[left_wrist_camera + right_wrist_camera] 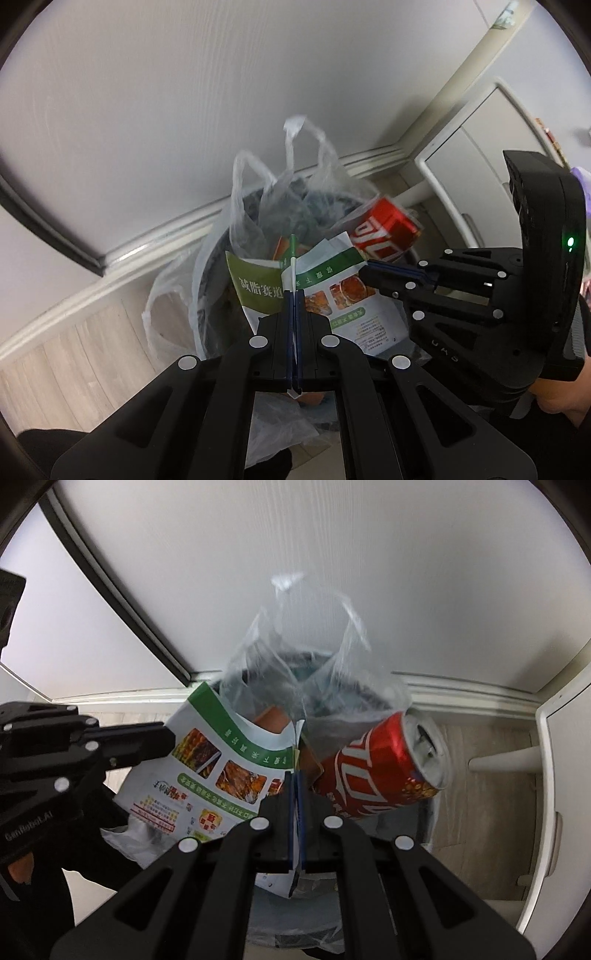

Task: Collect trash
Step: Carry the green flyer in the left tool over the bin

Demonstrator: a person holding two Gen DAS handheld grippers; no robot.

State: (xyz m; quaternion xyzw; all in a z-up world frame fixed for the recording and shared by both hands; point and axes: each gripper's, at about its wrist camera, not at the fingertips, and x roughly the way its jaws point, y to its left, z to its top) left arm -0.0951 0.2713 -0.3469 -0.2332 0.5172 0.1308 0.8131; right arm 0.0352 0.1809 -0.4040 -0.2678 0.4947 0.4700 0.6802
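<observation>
A green and white printed leaflet [325, 295] is stretched over a dark round bin [218, 266] lined with a clear plastic bag [295, 173]. My left gripper [294, 295] is shut on the leaflet's left edge. My right gripper [369, 267] is shut on its right edge; in the right wrist view the right gripper [295, 775] pinches the leaflet [207, 771] and the left gripper [168, 740] comes in from the left. A crushed red drink can [384, 764] lies tilted at the bin's mouth beside the leaflet; it also shows in the left wrist view [384, 229].
The bin stands on a wood-look floor [74, 362] against a white wall with a skirting board [155, 236]. A white cabinet [565, 794] stands at the right, close to the bin. A dark frame edge [110, 590] runs up the wall at the left.
</observation>
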